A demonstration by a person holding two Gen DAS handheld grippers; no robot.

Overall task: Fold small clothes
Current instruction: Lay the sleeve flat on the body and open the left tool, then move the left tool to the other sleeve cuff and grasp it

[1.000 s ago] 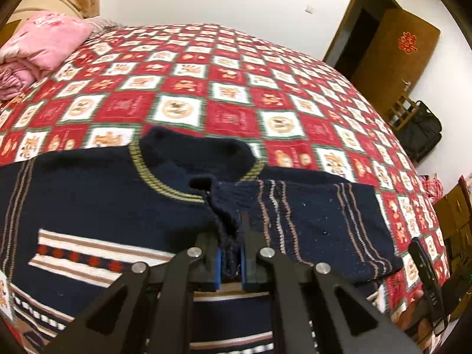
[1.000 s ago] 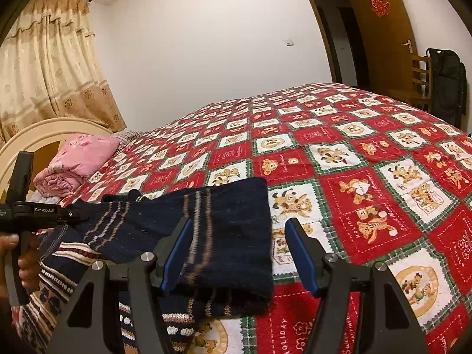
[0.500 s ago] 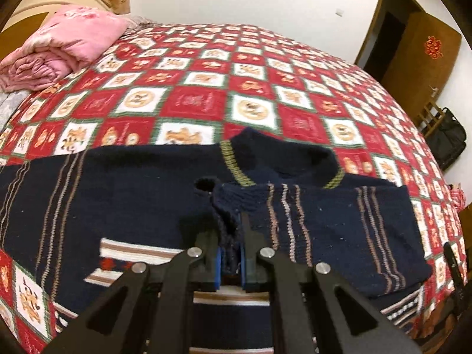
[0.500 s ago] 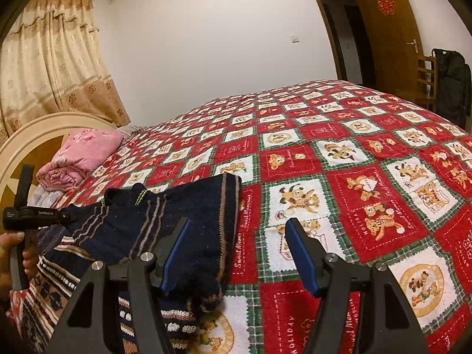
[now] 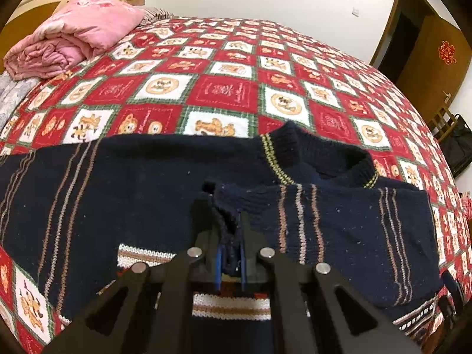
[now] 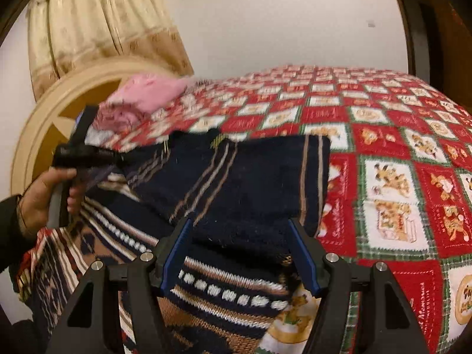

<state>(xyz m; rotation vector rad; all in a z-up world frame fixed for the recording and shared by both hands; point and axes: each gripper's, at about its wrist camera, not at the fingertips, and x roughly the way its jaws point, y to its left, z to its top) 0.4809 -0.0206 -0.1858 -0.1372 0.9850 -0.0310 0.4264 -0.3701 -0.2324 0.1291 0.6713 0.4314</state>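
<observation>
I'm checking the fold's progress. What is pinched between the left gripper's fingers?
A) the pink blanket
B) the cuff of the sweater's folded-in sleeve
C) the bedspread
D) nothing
B: the left gripper is shut on the ribbed cuff of the navy sweater's sleeve, which lies across the sweater's chest.

I'm working in a home bedroom: a wide bed (image 5: 230, 88) under a red patchwork cover, a folded pink quilt (image 5: 73, 41) by the curved headboard (image 6: 59, 103), curtains (image 6: 97, 20), and a wooden door (image 5: 436, 56).
</observation>
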